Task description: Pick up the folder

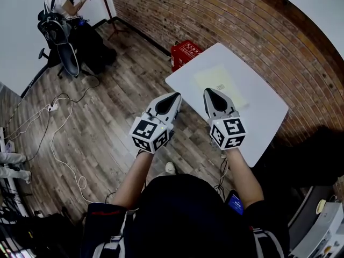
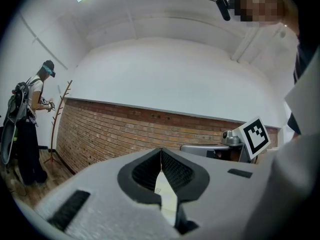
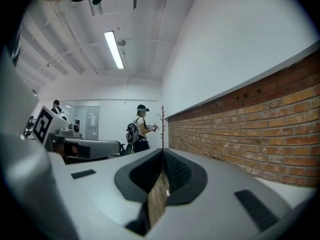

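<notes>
A pale yellow folder (image 1: 220,85) lies flat on the white table (image 1: 263,123), which stands against the brick wall. Both grippers are held level side by side in front of the person, pointing at the table. My left gripper (image 1: 176,97) is over the floor just short of the table's near left edge, and its jaws are shut and empty. My right gripper (image 1: 208,92) has its tip over the table's near part, a little short of the folder, also shut and empty. In the left gripper view the jaws (image 2: 161,151) meet at the tips; the same holds in the right gripper view (image 3: 162,151).
A red crate (image 1: 185,52) sits on the wooden floor between the table and the brick wall (image 1: 215,15). Another person (image 1: 62,4) stands by an office chair (image 1: 62,42) at the far left, near a coat stand (image 1: 110,9). Cables (image 1: 54,117) trail over the floor.
</notes>
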`<act>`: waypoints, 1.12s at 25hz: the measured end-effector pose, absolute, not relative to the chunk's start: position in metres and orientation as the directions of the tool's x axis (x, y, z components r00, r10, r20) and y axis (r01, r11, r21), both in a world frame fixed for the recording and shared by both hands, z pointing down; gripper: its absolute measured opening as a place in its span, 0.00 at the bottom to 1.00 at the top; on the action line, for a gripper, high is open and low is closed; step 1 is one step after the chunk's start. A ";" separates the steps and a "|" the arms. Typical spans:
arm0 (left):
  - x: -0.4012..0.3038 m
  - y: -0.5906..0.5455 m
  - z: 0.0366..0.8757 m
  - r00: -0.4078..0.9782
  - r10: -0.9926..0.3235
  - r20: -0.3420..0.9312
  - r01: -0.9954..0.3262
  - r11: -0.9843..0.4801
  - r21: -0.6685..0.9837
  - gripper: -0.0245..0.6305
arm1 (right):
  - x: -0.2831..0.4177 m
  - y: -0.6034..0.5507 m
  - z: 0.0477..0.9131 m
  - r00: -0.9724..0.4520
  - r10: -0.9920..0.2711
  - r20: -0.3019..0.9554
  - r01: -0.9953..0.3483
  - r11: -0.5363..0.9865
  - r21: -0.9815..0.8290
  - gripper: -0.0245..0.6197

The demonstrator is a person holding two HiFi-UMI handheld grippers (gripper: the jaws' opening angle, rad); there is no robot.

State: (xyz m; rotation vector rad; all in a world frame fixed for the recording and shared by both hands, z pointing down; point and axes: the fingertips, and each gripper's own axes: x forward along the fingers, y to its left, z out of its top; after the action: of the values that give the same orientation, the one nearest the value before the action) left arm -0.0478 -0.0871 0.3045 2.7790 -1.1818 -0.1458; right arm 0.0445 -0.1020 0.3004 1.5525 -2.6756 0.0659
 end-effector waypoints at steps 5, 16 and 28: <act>-0.054 -0.113 0.307 0.701 -0.712 -0.036 -0.700 -0.698 0.150 0.07 | 0.040 -0.124 0.305 -0.483 -0.871 0.088 -0.875 0.485 0.002 0.08; -0.068 -0.147 0.319 0.723 -0.691 -0.019 -0.679 -0.715 0.166 0.07 | 0.032 -0.151 0.327 -0.446 -0.887 0.118 -0.895 0.446 -0.023 0.08; -0.078 -0.160 0.355 0.739 -0.672 0.038 -0.661 -0.714 0.228 0.07 | 0.036 -0.160 0.352 -0.388 -0.906 0.170 -0.921 0.387 -0.045 0.08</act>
State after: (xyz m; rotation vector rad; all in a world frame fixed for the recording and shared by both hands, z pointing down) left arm -0.0784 -0.1602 0.3551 2.7136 -1.0560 -0.0694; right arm 0.0355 -0.1601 0.3524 1.6655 -2.5156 0.1994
